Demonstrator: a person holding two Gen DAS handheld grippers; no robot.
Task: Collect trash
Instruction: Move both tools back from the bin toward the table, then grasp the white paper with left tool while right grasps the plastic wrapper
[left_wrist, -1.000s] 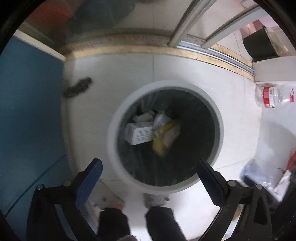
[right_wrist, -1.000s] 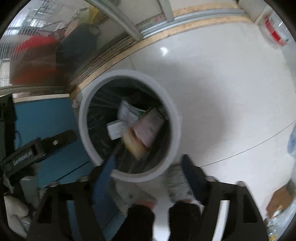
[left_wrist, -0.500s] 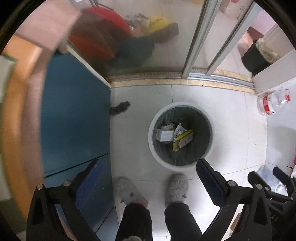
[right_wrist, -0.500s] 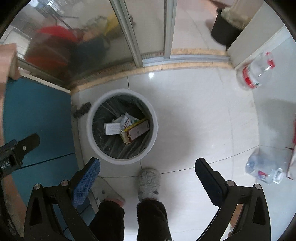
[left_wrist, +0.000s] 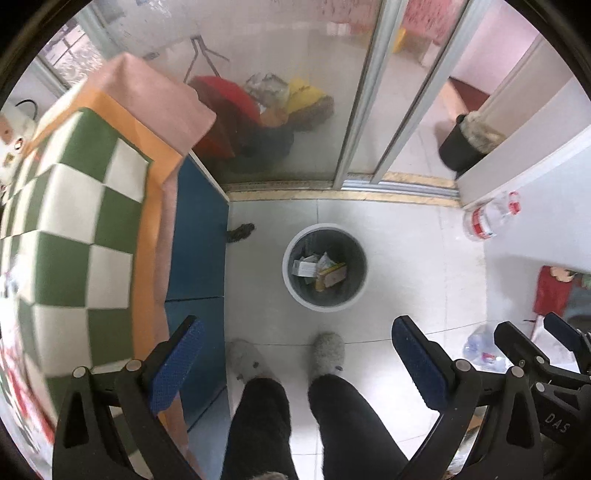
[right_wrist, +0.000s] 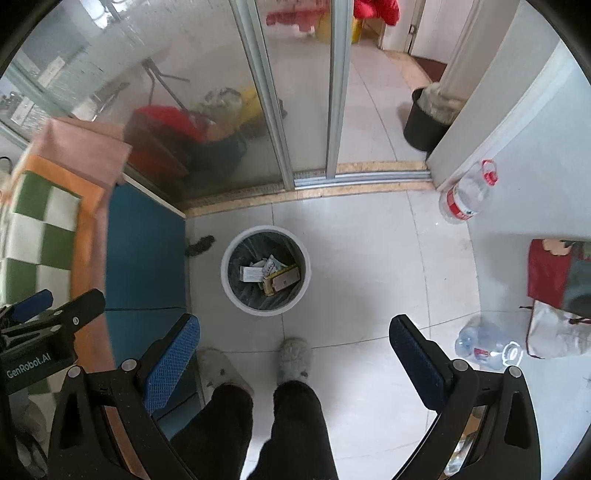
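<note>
The table with its green-and-white checked cloth fills the left of the left wrist view, its blue side panel running down to the pale tiled floor; it is high and close, which suggests both tools are held up at about tabletop level. On the floor beside that panel stands the white bin with a dark liner, just ahead of the person's slippered feet, a handy spot for dropping. The trash, boxes and wrappers, lies inside it at the bottom. Two clear water jugs sit well apart: one upright by the wall, one on its side, both with red labels too small to read. The left gripper has its jaws spread wide with nothing between them; the right gripper likewise. The left tool's body reads "GenRobot.AI"; the right tool shows "DAS".
</note>
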